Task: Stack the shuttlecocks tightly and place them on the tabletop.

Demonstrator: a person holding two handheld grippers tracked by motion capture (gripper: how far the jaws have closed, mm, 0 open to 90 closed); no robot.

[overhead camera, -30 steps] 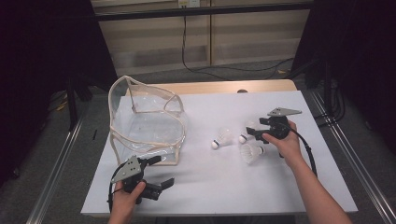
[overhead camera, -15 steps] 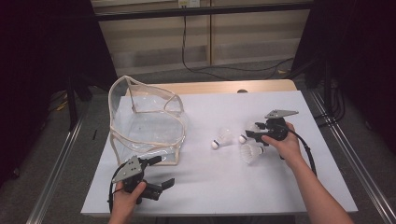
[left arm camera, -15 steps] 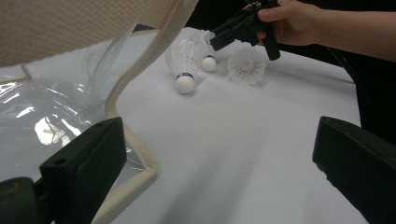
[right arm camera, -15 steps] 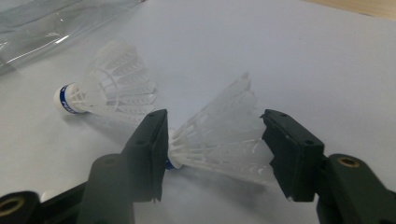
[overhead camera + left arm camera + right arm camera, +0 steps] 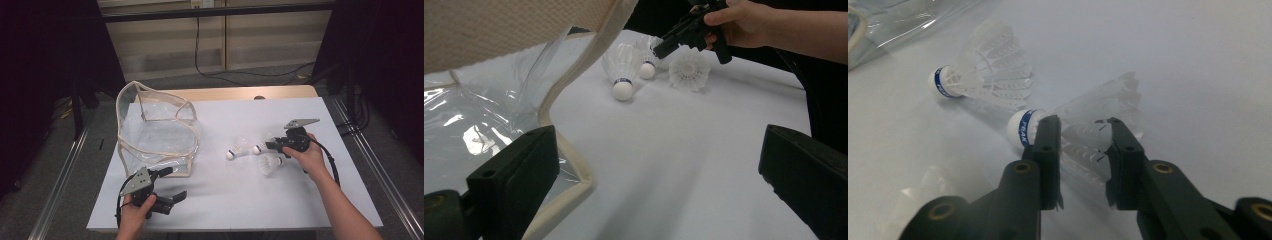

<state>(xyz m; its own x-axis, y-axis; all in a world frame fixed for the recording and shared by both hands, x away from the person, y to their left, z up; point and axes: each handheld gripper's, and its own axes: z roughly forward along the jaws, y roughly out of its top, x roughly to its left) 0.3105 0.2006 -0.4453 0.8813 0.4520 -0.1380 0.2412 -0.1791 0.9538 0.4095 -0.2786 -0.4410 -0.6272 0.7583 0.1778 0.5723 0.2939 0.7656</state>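
Three white shuttlecocks lie right of centre on the white table (image 5: 225, 200). My right gripper (image 5: 267, 146) (image 5: 1083, 145) has its jaws on the feather skirt of the middle shuttlecock (image 5: 1083, 131) (image 5: 258, 148); they have just been closing and both pads touch the feathers. A second shuttlecock (image 5: 983, 75) (image 5: 236, 150) lies just beyond it, and a third (image 5: 270, 163) (image 5: 689, 70) stands on its cork beside the hand. Near the front left edge my left gripper (image 5: 175, 183) (image 5: 659, 180) is open, with nothing between its jaws.
A clear plastic bag with cream trim (image 5: 155, 135) (image 5: 569, 150) stands open at the table's left, right beside the left gripper. A wooden strip (image 5: 225, 93) runs along the far edge. Metal rails (image 5: 370, 170) flank the table on both sides.
The right gripper's jaws have drawn together around the middle shuttlecock. Both hands have stayed where they were.
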